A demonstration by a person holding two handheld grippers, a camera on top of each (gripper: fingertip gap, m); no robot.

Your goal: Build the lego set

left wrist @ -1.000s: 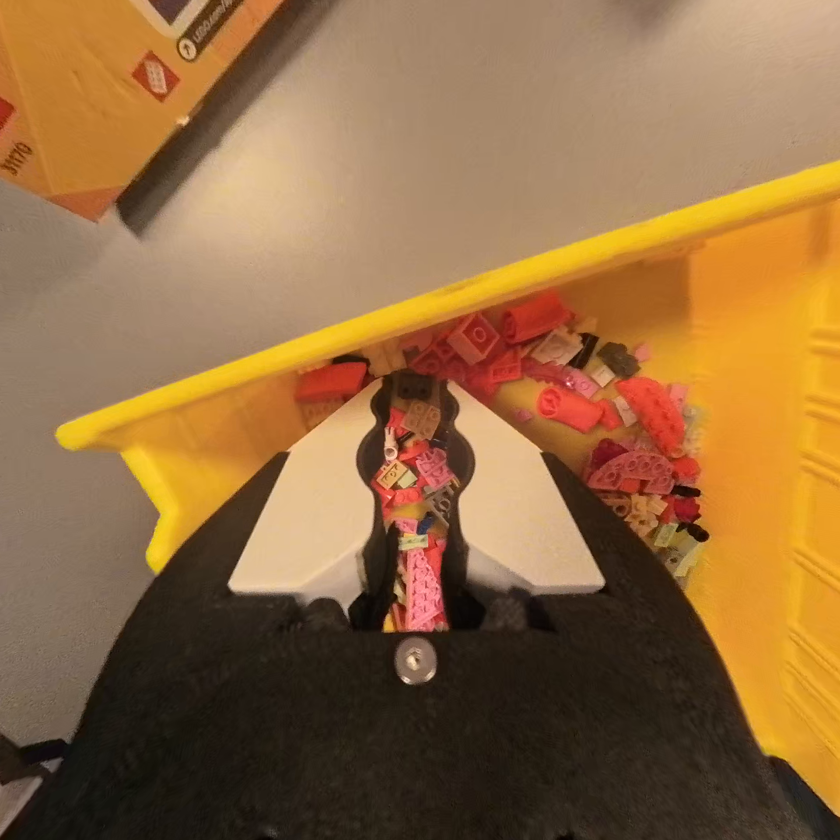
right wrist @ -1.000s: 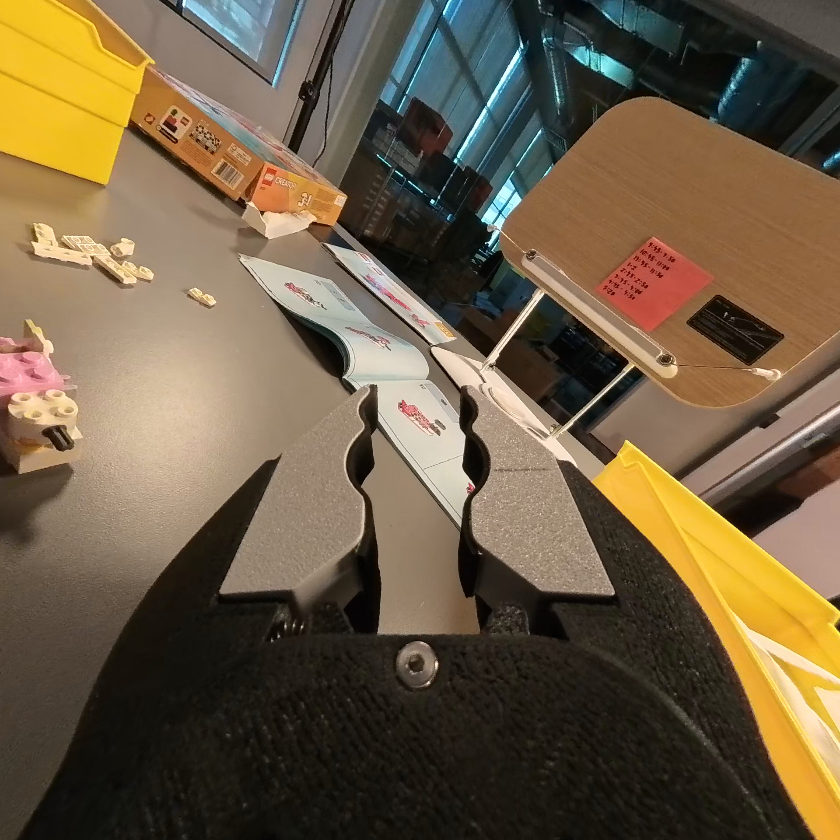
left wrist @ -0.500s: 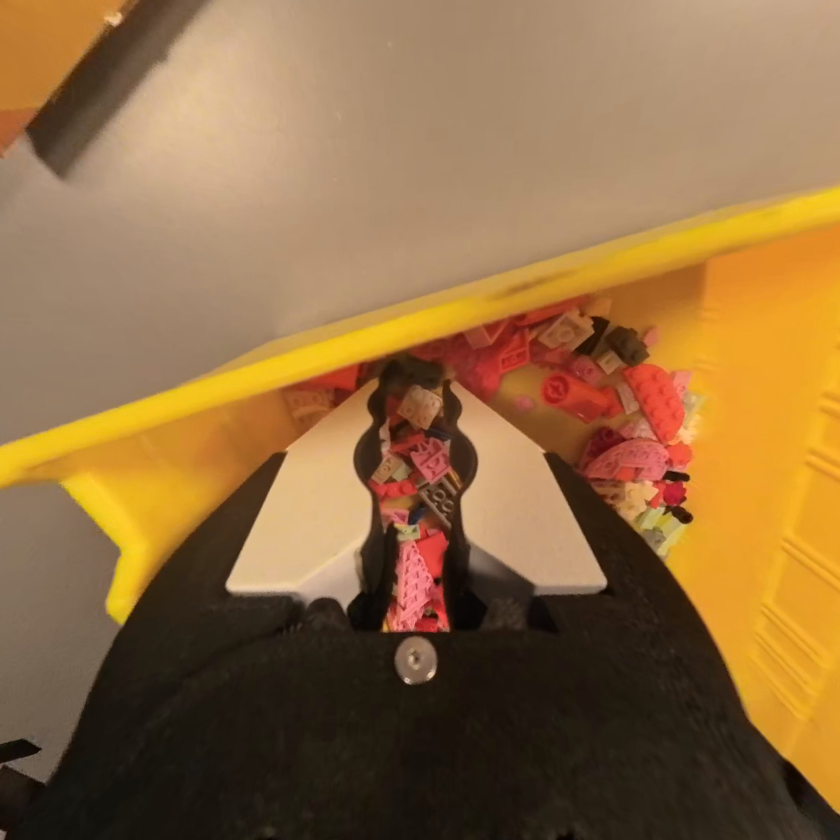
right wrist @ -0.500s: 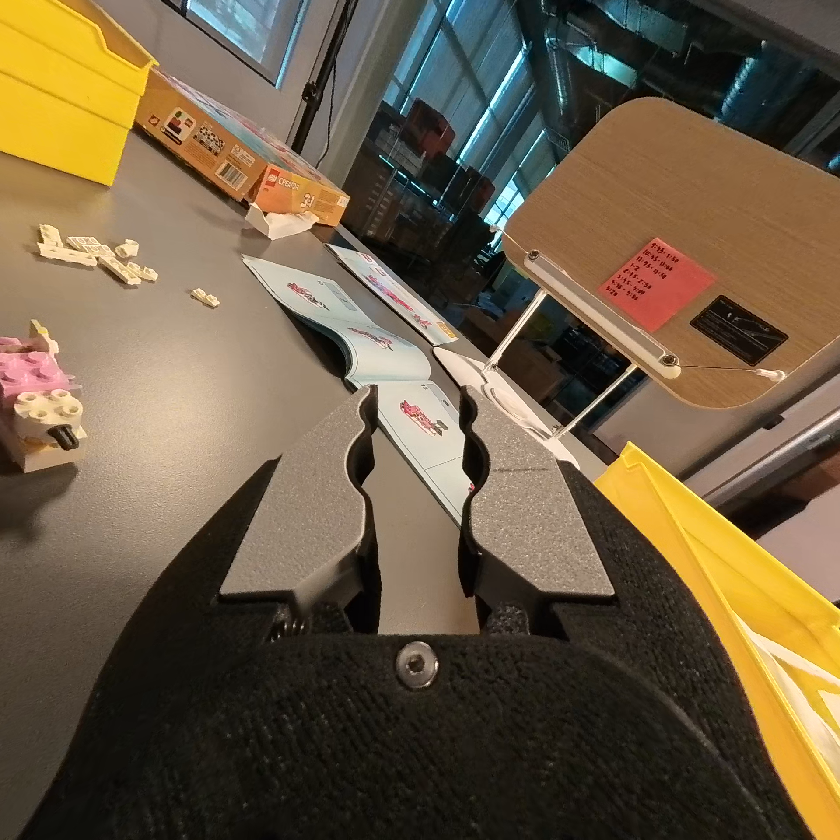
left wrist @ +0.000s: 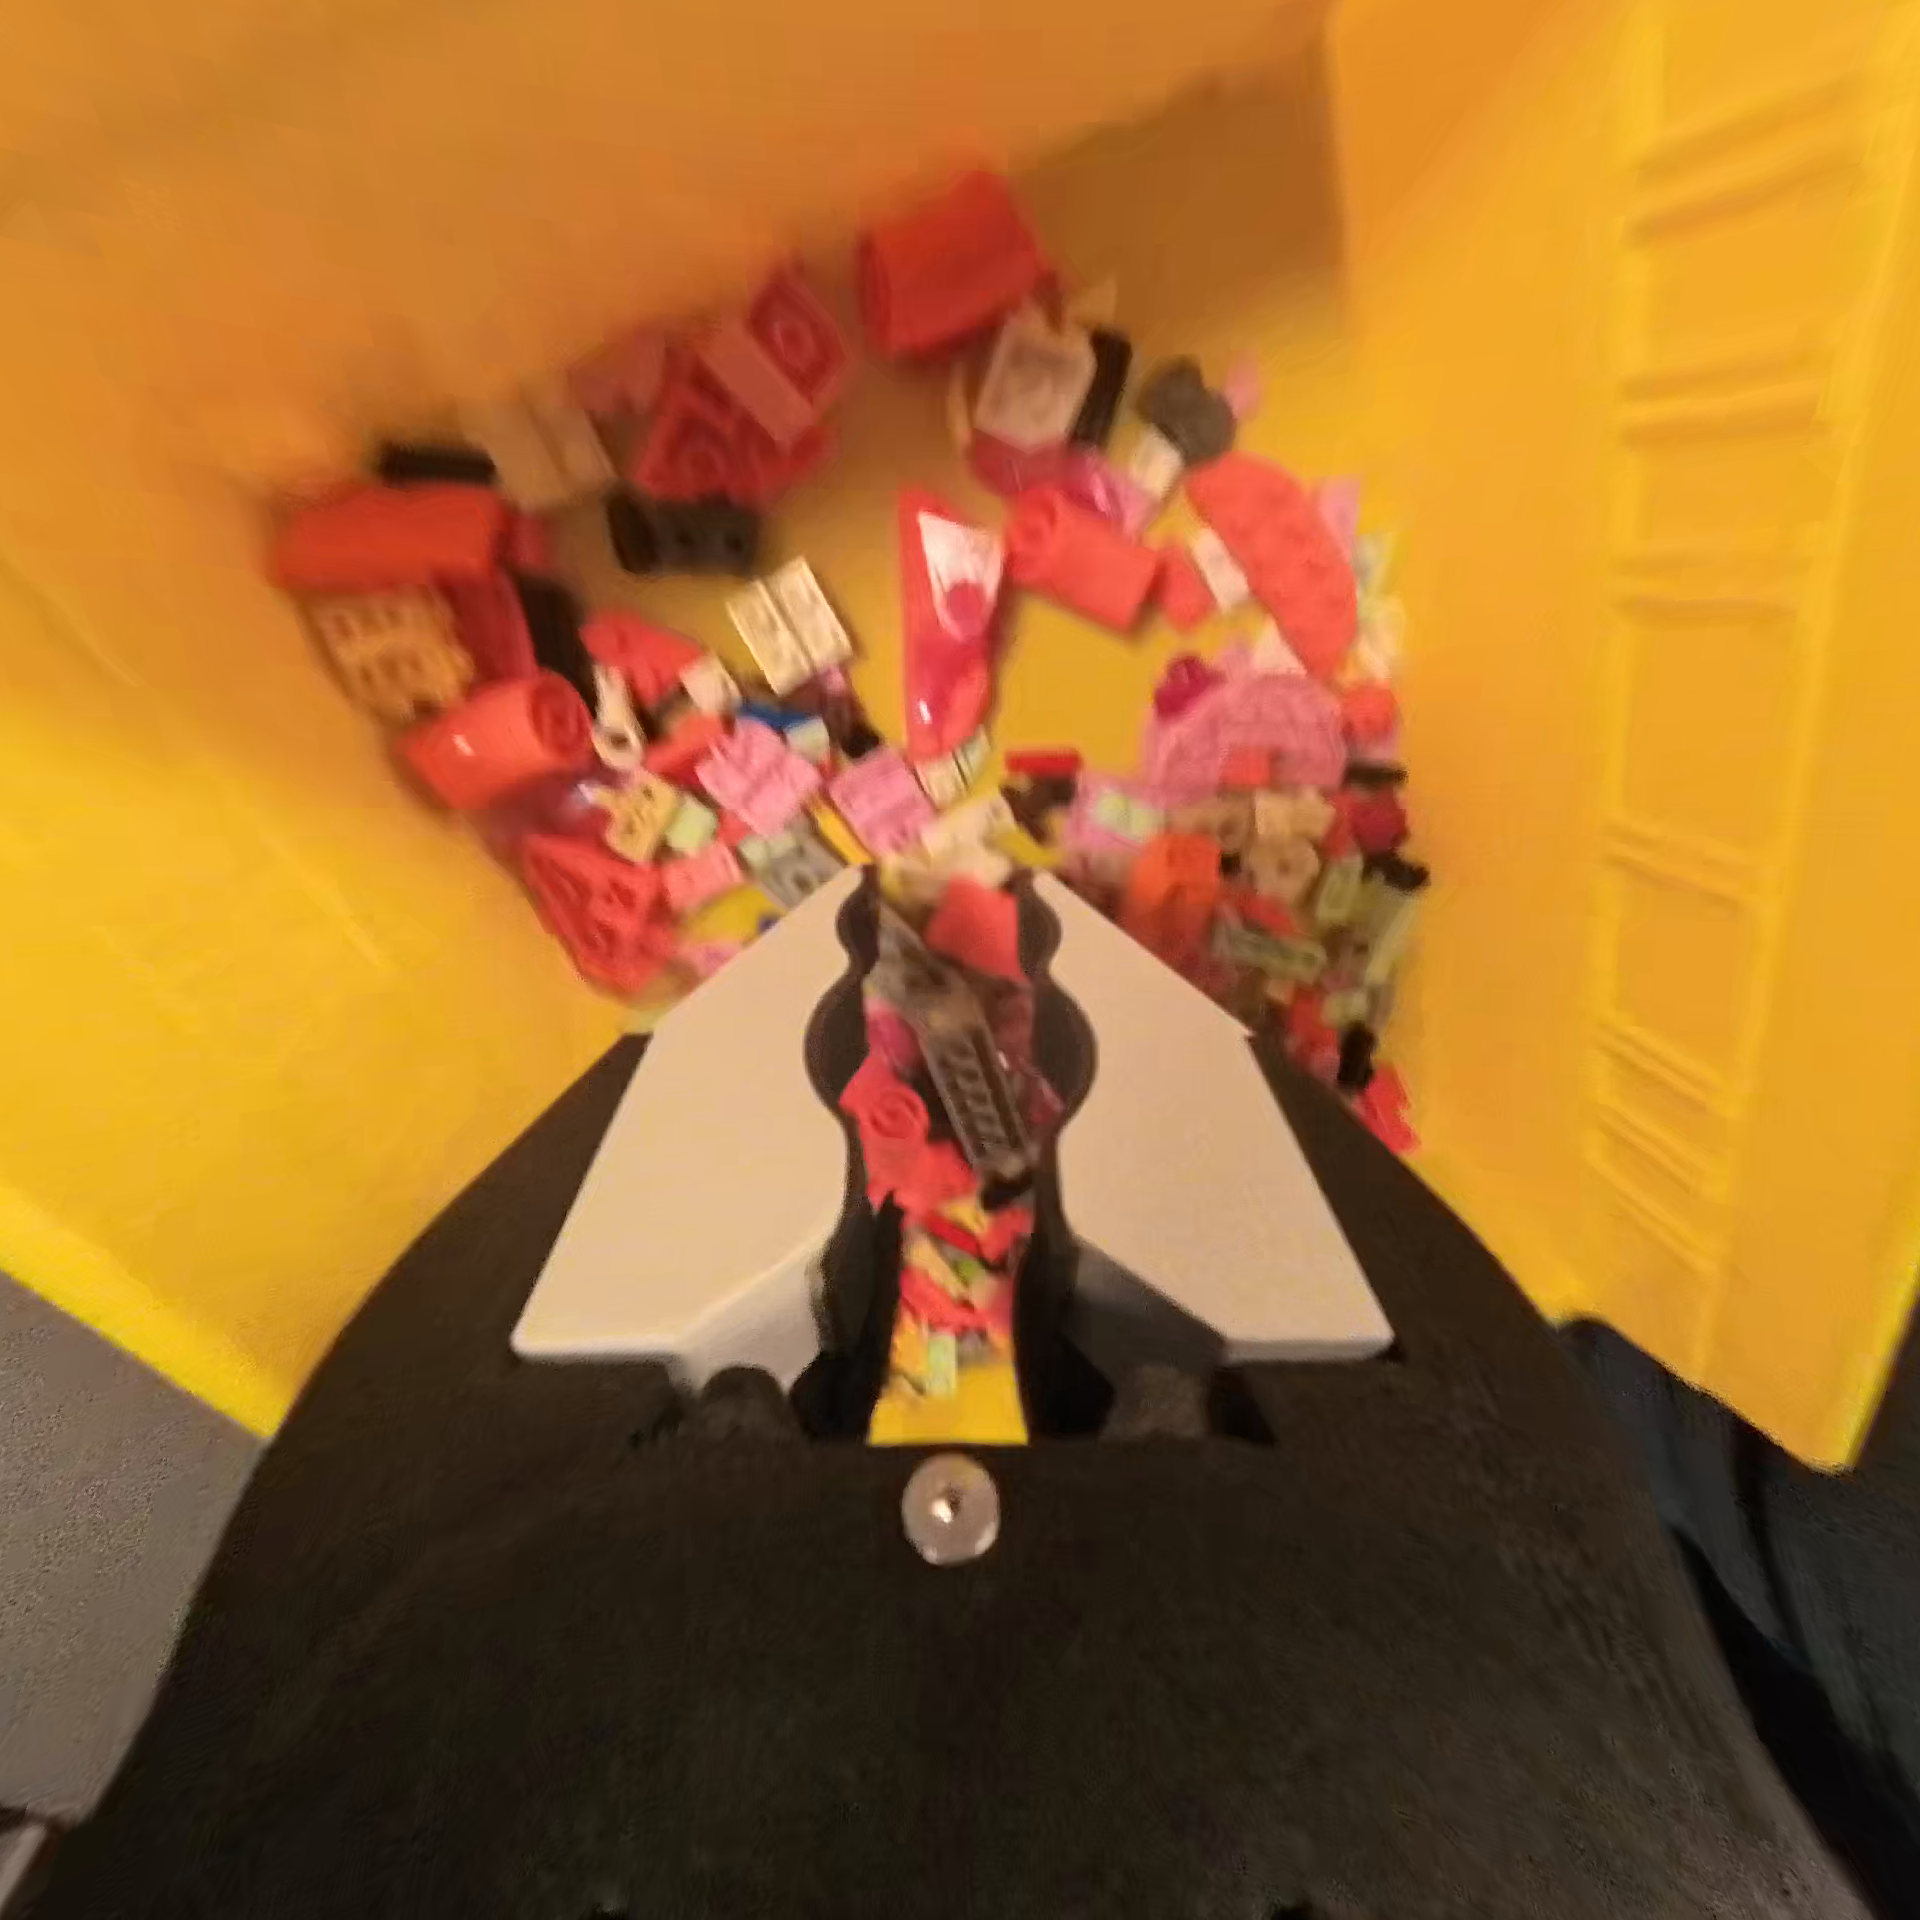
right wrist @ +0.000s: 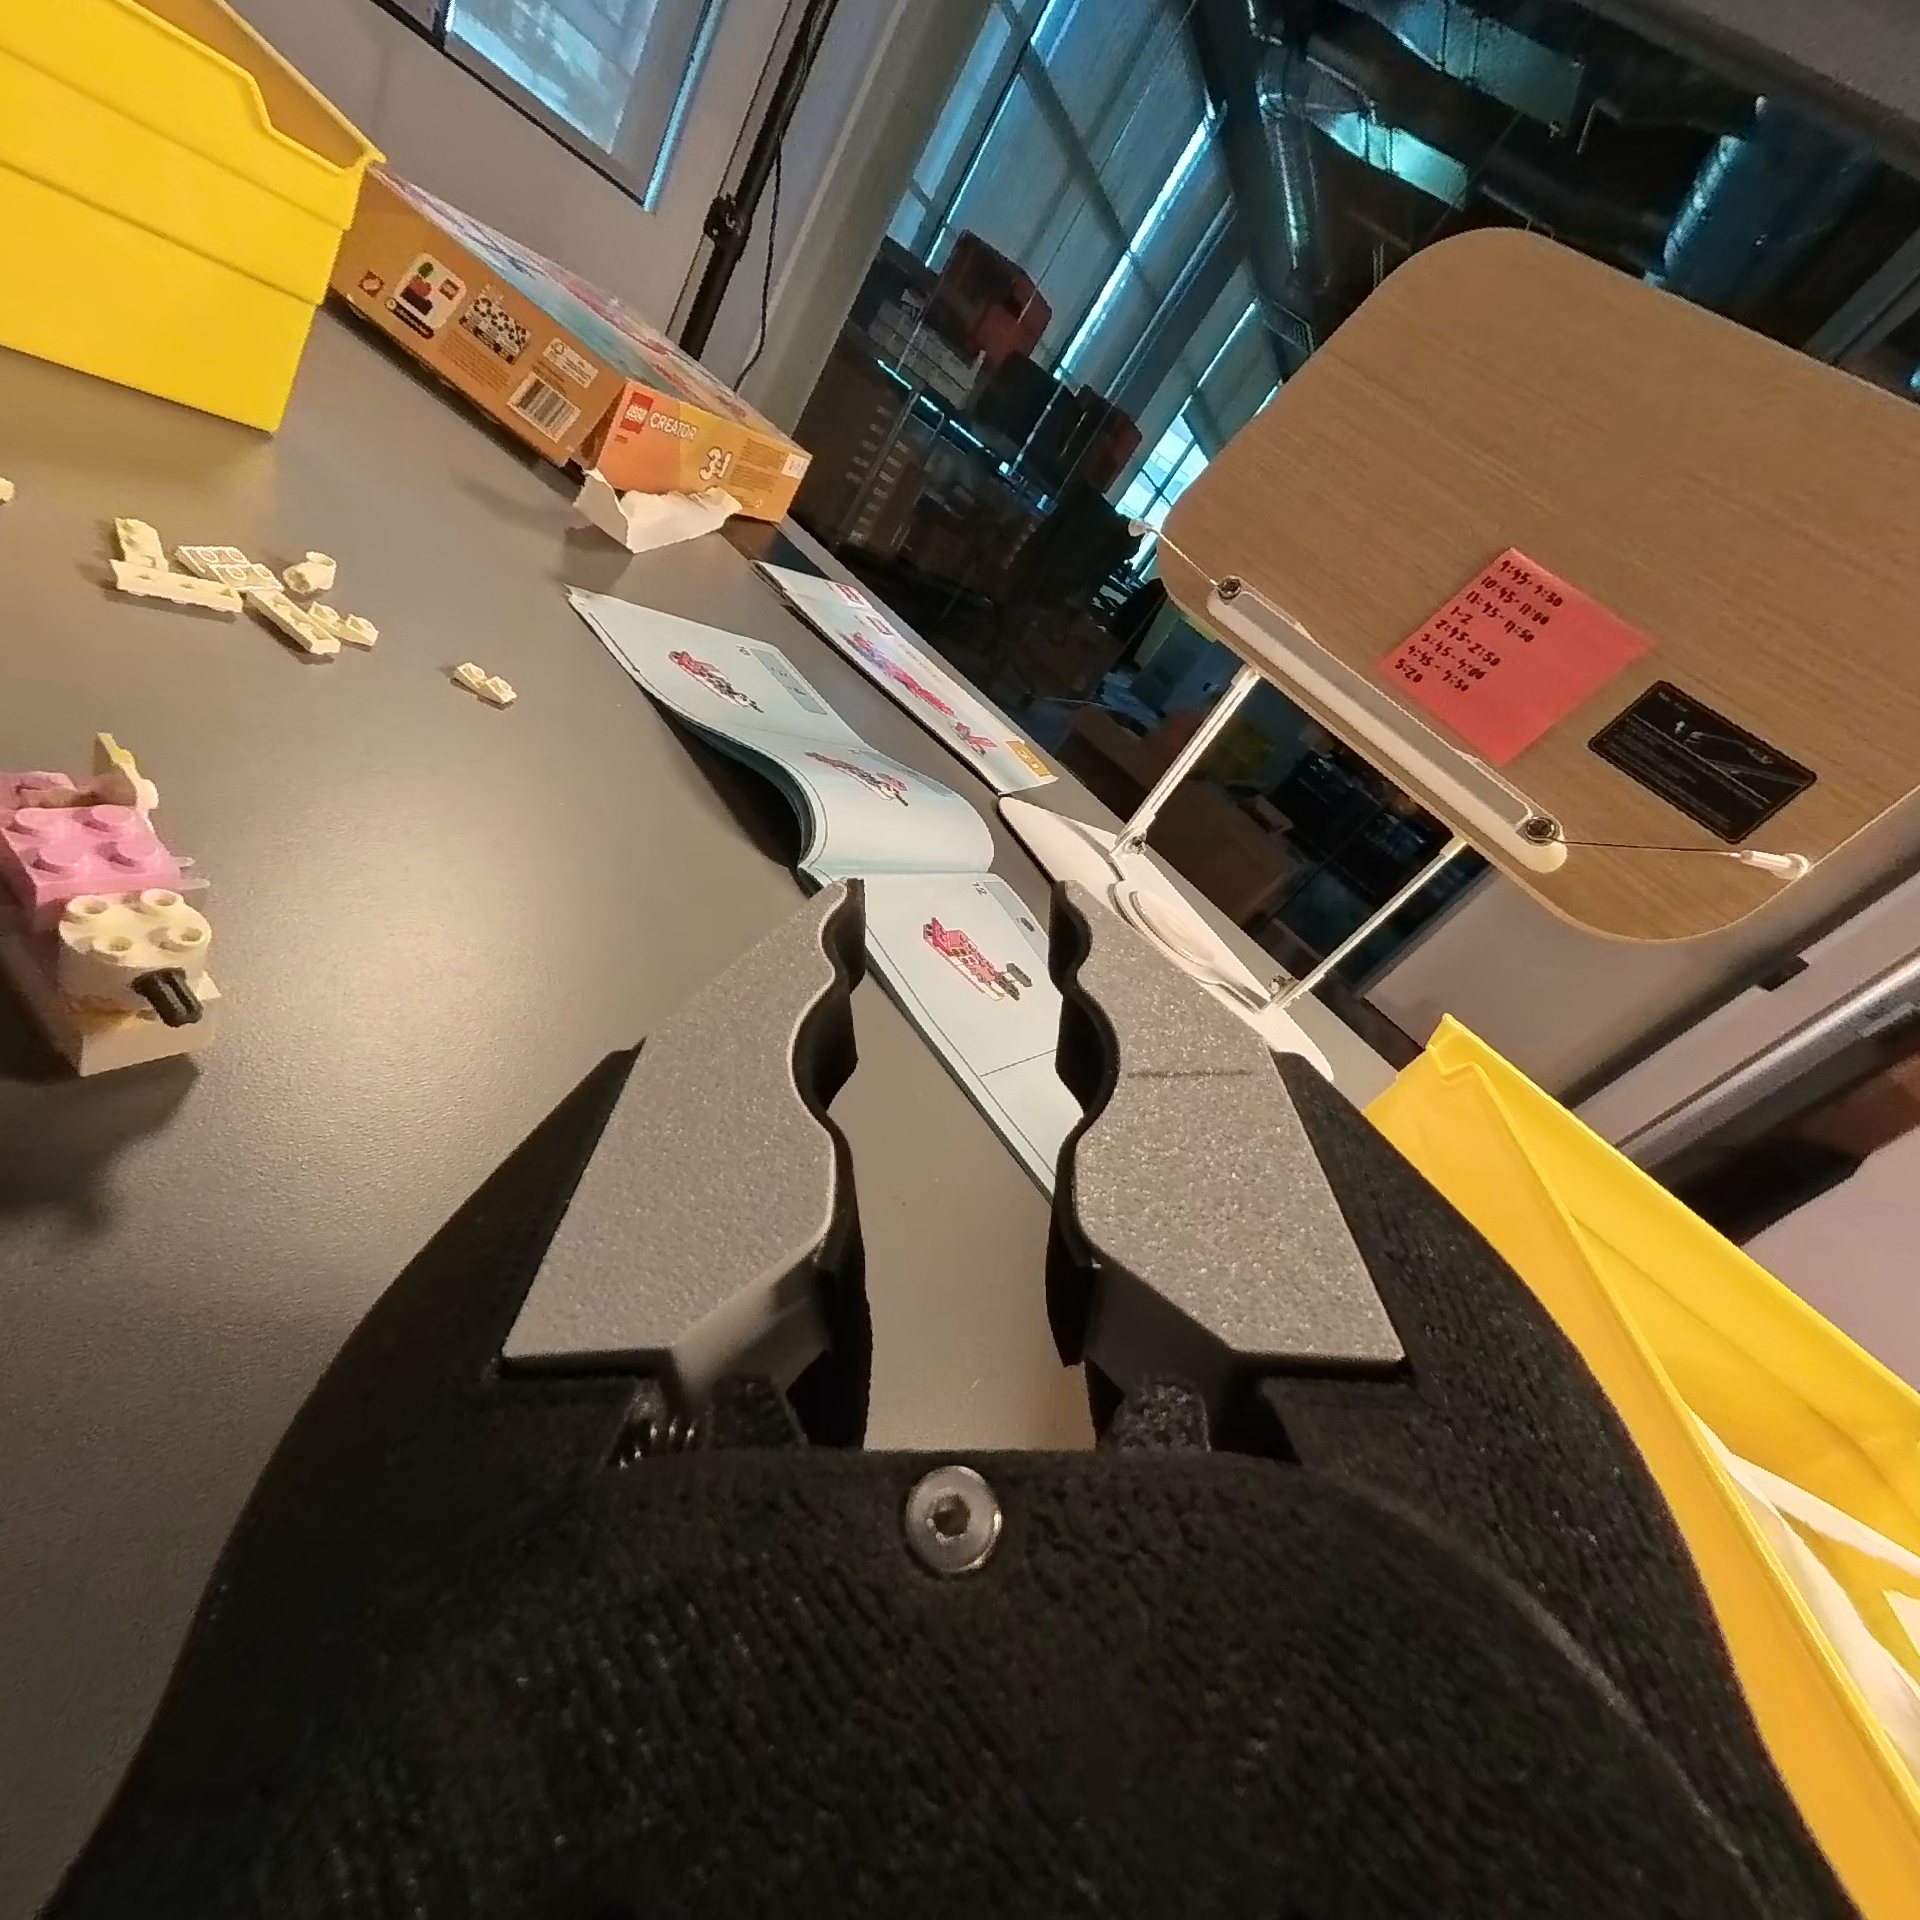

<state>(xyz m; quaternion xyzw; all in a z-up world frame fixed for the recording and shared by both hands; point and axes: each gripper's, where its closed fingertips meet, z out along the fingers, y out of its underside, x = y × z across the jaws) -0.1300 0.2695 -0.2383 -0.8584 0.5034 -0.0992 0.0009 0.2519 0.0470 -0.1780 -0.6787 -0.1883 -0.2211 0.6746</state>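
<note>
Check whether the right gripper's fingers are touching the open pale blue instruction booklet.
Apart: the right wrist view shows the fingers raised above the table, the booklet lying flat beyond them.

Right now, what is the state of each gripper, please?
Left gripper: jaws open over the loose bricks in the yellow bin, holding nothing.
Right gripper: jaws open, empty, above the grey table.

The left gripper (left wrist: 945, 883) pointed down into a yellow bin (left wrist: 208, 727), its white fingers (left wrist: 727, 1091) slightly apart above a blurred heap of small building bricks (left wrist: 831, 790), mostly red, pink and cream. Through the gap showed a grey studded plate (left wrist: 971, 1081) and red pieces (left wrist: 971, 920); whether the pads touched any could not be told. A ribbed bin wall (left wrist: 1662, 727) rose on the right, and a strip of grey tabletop (left wrist: 94, 1507) showed lower left.
</note>
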